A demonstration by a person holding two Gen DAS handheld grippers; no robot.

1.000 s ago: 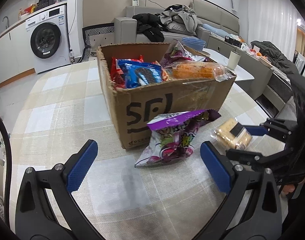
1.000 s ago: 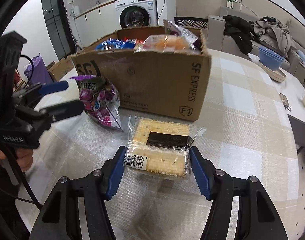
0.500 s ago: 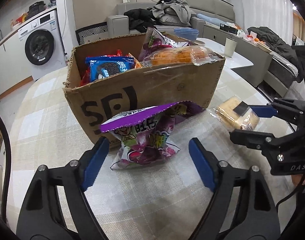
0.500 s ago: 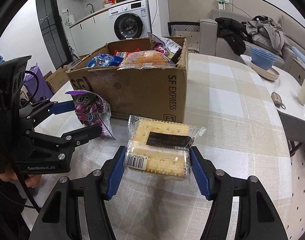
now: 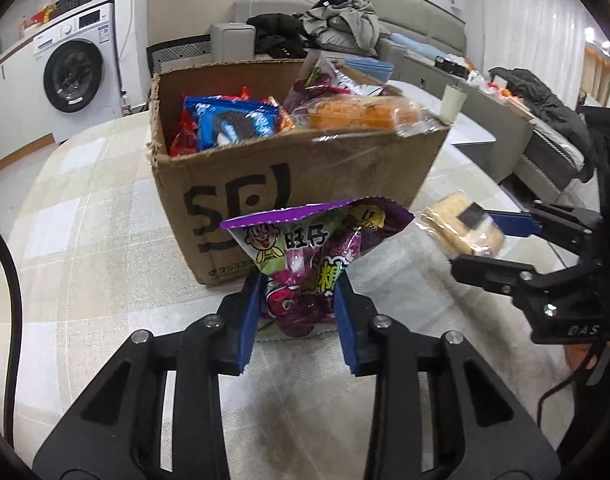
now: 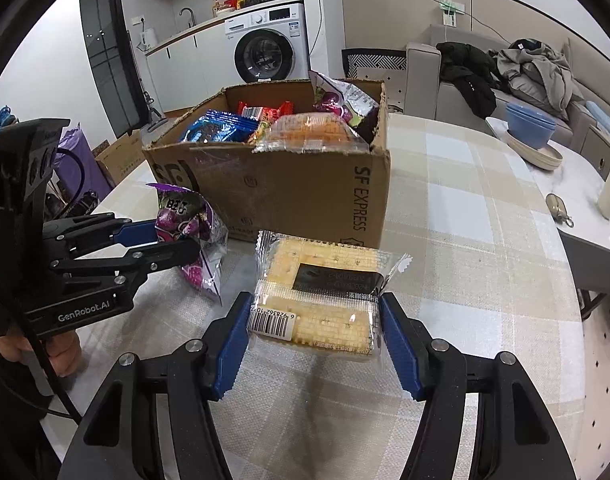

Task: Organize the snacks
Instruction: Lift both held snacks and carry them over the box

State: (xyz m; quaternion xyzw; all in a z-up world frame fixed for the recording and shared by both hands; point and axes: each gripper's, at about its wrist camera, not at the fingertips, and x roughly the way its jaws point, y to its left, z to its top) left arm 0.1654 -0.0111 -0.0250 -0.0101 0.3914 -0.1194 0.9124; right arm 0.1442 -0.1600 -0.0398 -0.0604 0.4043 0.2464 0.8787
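Left gripper jaws have just closed, pinching the crinkly purple candy bag at its lower half; bag stands upright, top seam flared. Right gripper clamps the clear-wrapped pale cracker pack across its short side, long axis pointing away toward the box. Brown cardboard box, already stuffed with snacks, sits just beyond both on the checked tablecloth; both need to go up and forward over its near wall.

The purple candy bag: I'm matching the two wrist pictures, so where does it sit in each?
Left wrist: purple candy bag at centre, pinched in the left tool.
Right wrist: at left, before the box's corner.
Shared landmark: the cardboard box.
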